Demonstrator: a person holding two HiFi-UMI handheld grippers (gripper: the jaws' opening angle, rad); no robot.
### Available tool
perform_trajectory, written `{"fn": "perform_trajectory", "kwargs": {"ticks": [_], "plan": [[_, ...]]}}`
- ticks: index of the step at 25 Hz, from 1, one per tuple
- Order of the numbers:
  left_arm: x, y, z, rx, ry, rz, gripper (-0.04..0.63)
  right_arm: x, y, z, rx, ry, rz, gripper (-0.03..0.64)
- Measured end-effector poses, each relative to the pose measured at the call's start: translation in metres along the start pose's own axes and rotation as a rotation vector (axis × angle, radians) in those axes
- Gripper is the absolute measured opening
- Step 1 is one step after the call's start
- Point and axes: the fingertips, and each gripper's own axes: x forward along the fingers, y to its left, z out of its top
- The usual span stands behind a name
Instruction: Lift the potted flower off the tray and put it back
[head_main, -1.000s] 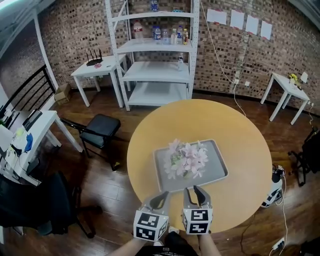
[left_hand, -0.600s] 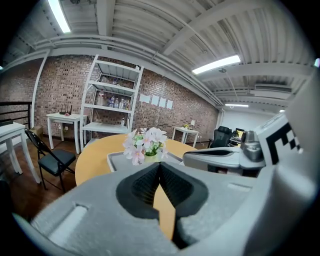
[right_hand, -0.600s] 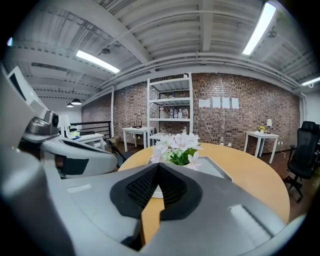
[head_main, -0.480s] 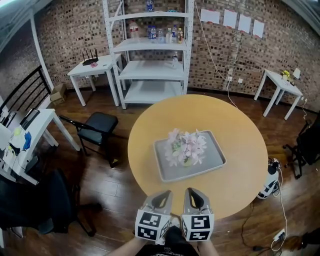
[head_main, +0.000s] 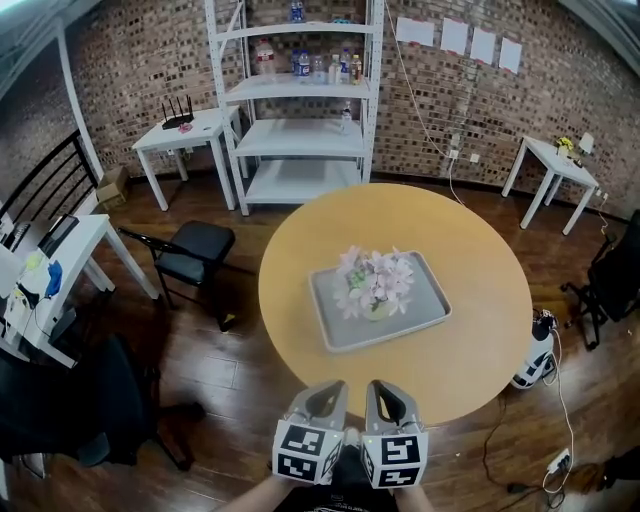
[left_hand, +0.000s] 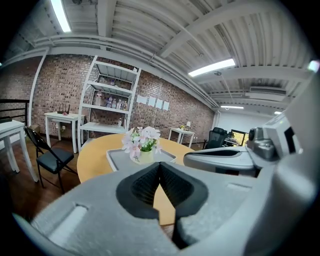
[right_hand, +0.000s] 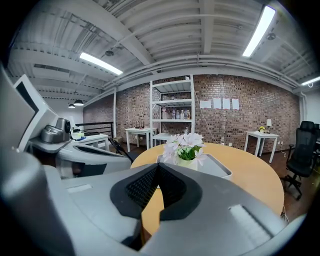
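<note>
**Head view, read left to right.**

- **Left:** a black chair (head_main: 197, 250) stands on the wood floor and plays no part.
- **Lower centre-left:** the left tongs (head_main: 325, 393) are clenched on nothing. Their tips meet in the left gripper view.
- **Centre:** the potted flower (head_main: 376, 283) stands upright in the grey tray (head_main: 340, 338) on the round tabletop (head_main: 470, 290). The pot sits inside the tray's rim, toward the middle.
- **Lower centre-right:** the right tongs (head_main: 386, 390) are likewise clenched and empty (they finished closing within the last second).

**Change:** a second ago both tongs reached over the tabletop's near edge, just short of the tray. They have since drawn back and now hang side by side off that edge, well apart from the flower. The flower and tray keep the same place on the tabletop throughout.

**Reading:** the pot is seated in the tray and both tongs are shut and retreating. The lift-and-return therefore looks finished rather than about to start, though these frames alone cannot settle it.
</note>
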Motion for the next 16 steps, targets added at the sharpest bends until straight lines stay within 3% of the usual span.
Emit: {"fn": "perform_trajectory", "kwargs": {"ticks": [16], "plan": [[-0.009, 0.000, 0.002, -0.001, -0.019, -0.001, 0.003, -0.002, 0.006, 0.004, 0.002, -0.012, 0.001, 0.000]]}}
